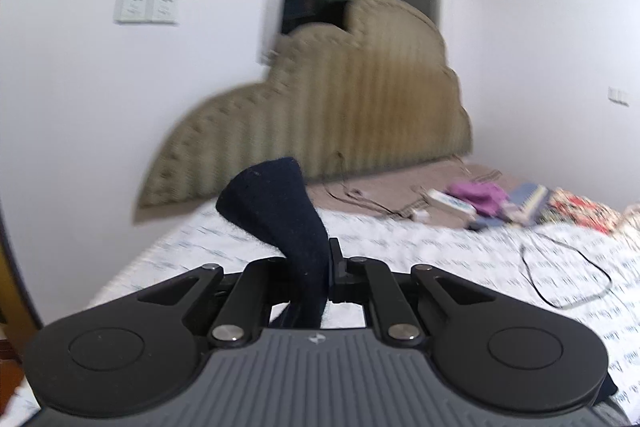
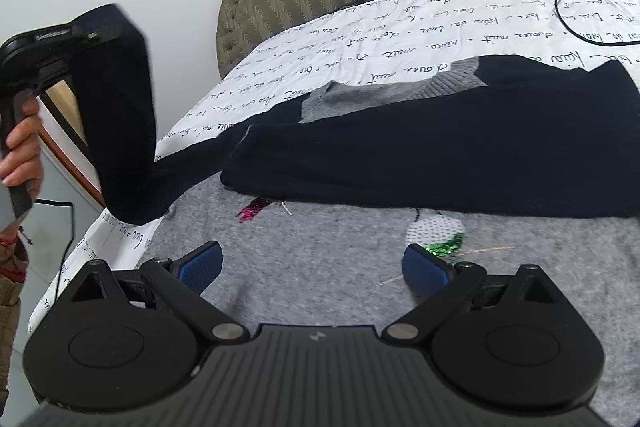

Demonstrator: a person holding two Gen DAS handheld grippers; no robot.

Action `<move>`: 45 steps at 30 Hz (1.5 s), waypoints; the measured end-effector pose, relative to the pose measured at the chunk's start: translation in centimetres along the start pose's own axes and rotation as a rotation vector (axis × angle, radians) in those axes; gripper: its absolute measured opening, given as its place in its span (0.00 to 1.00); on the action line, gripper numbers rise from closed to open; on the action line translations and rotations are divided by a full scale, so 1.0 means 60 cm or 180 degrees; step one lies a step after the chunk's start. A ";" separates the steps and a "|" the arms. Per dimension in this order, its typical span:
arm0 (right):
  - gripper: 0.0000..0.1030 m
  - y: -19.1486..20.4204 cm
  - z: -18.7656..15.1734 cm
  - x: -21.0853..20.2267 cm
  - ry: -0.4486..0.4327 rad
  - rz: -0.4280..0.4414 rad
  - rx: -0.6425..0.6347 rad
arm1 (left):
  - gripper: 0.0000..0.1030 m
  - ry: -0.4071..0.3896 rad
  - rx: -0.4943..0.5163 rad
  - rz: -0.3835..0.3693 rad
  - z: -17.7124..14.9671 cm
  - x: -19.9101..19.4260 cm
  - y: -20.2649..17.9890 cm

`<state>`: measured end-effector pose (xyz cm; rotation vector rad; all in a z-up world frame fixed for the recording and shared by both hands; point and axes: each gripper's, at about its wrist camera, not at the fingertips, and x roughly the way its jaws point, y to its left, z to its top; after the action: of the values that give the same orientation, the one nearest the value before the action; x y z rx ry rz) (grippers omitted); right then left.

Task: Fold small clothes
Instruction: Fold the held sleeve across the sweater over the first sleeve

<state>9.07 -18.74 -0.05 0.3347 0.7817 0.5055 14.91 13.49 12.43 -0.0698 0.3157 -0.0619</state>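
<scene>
**Sweater sleeve lifted in the left gripper**

Sweater sleeve (image 1: pixel 280 219), navy knit, stands up from between the closed jaws of the left gripper (image 1: pixel 320 267) in the left wrist view, pinched there with its cuff end flopping to the left. Beyond it lie the script-printed bed sheet (image 1: pixel 400 239), a padded headboard (image 1: pixel 340 107) and, far right, a pile of clutter (image 1: pixel 500 199) with a power strip.

In the right wrist view the left gripper (image 2: pixel 96 35) is at the far left, held by a hand (image 2: pixel 22 151), and the sleeve (image 2: pixel 120 115) hangs from it down to the grey and navy sweater (image 2: pixel 440 155) spread on the bed. The right gripper (image 2: pixel 312 267) hovers low over the sweater's grey front, its blue pads (image 2: pixel 202 263) wide apart with nothing between them.
</scene>
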 end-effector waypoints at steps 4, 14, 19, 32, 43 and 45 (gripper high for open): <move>0.95 -0.013 0.000 -0.008 -0.0016 -0.0011 0.0045 | 0.09 0.0134 0.0082 -0.0111 -0.025 0.031 -0.053; 0.95 -0.046 -0.007 -0.036 -0.0163 -0.0100 0.0205 | 0.09 0.0371 0.0291 -0.0261 -0.065 0.078 -0.135; 0.95 -0.052 -0.014 -0.048 -0.0223 -0.0211 0.0183 | 0.09 0.0575 0.0338 -0.0266 -0.093 0.098 -0.153; 0.95 -0.081 -0.032 -0.081 -0.0342 -0.0291 0.0304 | 0.09 0.0755 0.0459 -0.0313 -0.113 0.111 -0.196; 0.95 -0.107 -0.050 -0.114 -0.0441 -0.0335 0.0427 | 0.09 0.0700 0.0712 -0.0500 -0.115 0.094 -0.282; 0.95 -0.112 -0.054 -0.120 -0.0453 -0.0342 0.0453 | 0.09 0.0706 0.0759 -0.0538 -0.120 0.093 -0.301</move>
<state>4.43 -27.92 -1.14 0.4532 0.6948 0.3219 17.04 -5.31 5.28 0.1482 0.5215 -0.2754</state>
